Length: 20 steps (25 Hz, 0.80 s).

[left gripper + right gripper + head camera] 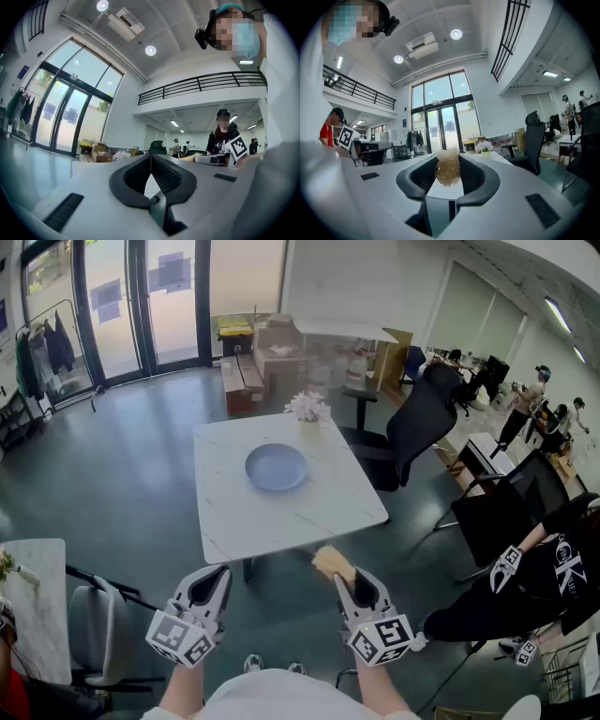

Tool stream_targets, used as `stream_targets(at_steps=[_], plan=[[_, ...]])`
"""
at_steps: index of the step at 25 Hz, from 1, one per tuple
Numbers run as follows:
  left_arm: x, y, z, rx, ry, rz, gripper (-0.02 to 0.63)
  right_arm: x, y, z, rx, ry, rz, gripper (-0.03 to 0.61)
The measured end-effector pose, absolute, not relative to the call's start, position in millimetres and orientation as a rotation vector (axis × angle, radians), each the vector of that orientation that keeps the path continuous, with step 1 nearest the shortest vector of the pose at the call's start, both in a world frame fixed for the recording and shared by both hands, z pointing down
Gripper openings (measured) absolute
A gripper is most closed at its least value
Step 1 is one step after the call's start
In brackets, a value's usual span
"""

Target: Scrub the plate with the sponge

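A round blue plate lies near the middle of a white marble-look table, well ahead of both grippers. My right gripper is held level short of the table's near edge, shut on a straw-coloured fibrous sponge. In the right gripper view the sponge sits pinched between the jaw tips. My left gripper hangs level at the lower left, shut with nothing in it. In the left gripper view its jaws meet edge to edge.
A small pot of pale flowers stands at the table's far edge. A black office chair is at the table's right. Another person in black with grippers sits at the right. A second small table and chair are at the left.
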<state>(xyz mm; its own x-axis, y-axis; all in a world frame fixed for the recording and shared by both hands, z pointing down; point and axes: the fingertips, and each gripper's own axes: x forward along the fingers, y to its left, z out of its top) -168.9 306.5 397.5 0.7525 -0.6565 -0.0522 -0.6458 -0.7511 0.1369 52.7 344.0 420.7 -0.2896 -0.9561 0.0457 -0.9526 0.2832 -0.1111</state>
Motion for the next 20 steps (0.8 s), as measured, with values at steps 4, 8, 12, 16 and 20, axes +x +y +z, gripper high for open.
stream_targets(at_steps=[4,8,12,16,20], plan=[[-167.1,306.6,394.3,2.827,-1.053,-0.147,0.037,54.9,344.9,418.4,-1.850,2.494,-0.184,0.144],[-162.5,307.3,397.3,2.823,-1.052,-0.147,0.037,59.0,345.2,421.4,-1.839,2.495,-0.186,0.144],[-158.1,309.0,398.6,2.823,-1.057,-0.136,0.037,64.1,345.5,421.3,-1.822,2.487,-0.187,0.146],[-152.3,312.5,397.2,2.815,-1.073,-0.129,0.037,69.8,347.0,419.2,-1.793,2.490,-0.208,0.146],[-145.5,318.8,403.6,2.799,-1.101,-0.108,0.037,75.3,350.3,425.2,-1.762,2.508,-0.236,0.146]])
